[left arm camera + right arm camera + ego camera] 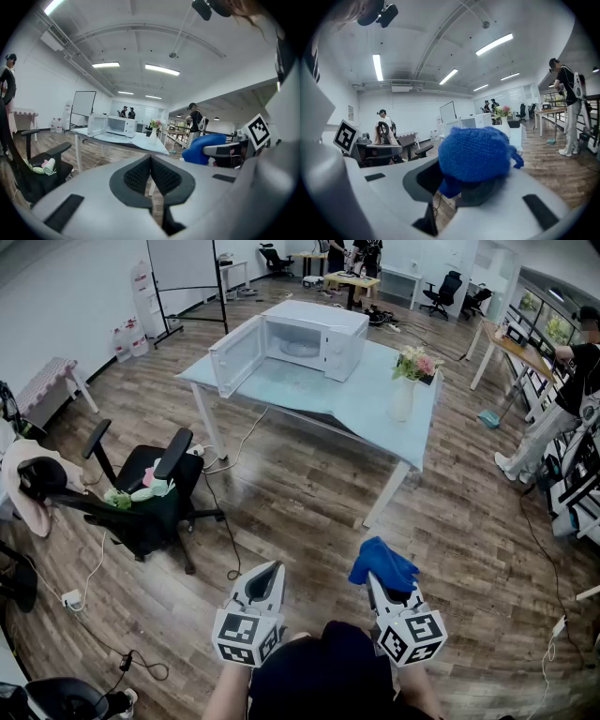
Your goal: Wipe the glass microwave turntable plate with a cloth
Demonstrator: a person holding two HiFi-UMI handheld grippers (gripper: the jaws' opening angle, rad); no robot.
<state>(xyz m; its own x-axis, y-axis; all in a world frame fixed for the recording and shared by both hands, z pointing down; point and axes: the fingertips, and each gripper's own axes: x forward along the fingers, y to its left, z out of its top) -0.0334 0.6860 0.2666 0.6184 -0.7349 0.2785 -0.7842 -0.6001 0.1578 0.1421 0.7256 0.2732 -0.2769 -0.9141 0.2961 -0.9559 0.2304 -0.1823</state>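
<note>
A white microwave (317,338) stands far ahead on a light blue table (375,409), its door (236,356) swung open to the left. The glass turntable plate (298,349) lies inside it. My right gripper (373,579) is shut on a bunched blue cloth (382,564), which fills the middle of the right gripper view (476,153). My left gripper (272,570) is shut with nothing in it, its pads (139,175) pressed together. Both grippers hang low over the wooden floor, well short of the table.
A black office chair (148,493) holding small items stands left of my path, with cables on the floor nearby. A white vase of flowers (406,381) sits on the table's right end. A person (562,399) stands far right beside desks.
</note>
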